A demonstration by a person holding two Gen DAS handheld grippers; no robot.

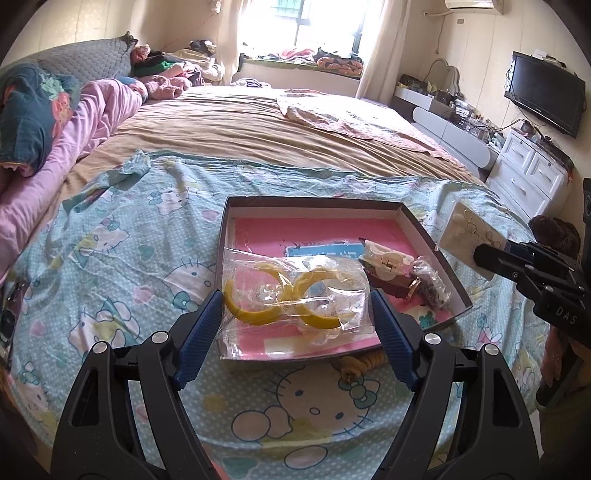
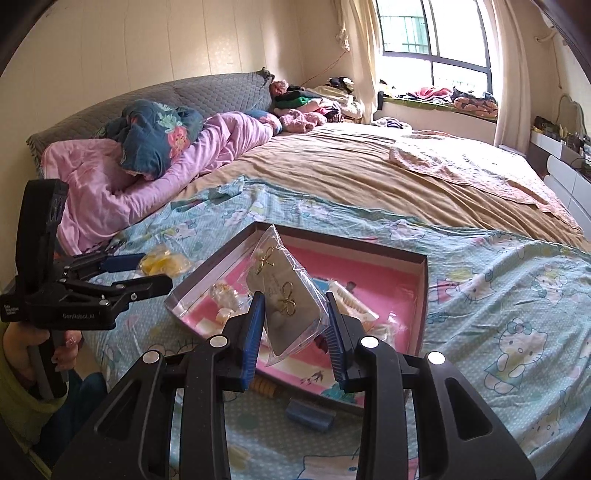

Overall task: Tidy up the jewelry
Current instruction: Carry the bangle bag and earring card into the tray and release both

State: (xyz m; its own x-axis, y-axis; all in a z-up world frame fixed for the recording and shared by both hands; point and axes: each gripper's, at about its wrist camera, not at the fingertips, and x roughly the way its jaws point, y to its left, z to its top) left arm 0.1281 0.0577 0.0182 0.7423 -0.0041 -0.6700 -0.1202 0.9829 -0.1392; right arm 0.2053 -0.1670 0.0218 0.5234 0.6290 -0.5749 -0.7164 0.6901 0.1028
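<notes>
A: Yellow hoops in a clear bag [image 1: 295,295], clamped across its width by the left gripper [image 1: 297,314], hang over the box [image 1: 436,236], near edge. Presumably staged for dropping in.

B: Right gripper [image 2: 295,314] pinches the earring card [image 2: 286,295] in its sleeve above the box's pink floor, likely bound for the same box.

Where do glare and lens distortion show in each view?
Left wrist view: the window is blown out white, the bag shows shiny highlights, and the bed edge bows. Right wrist view: the window is bright but its bars stay readable; the box looks skewed; dark vignette fills the corners.
</notes>
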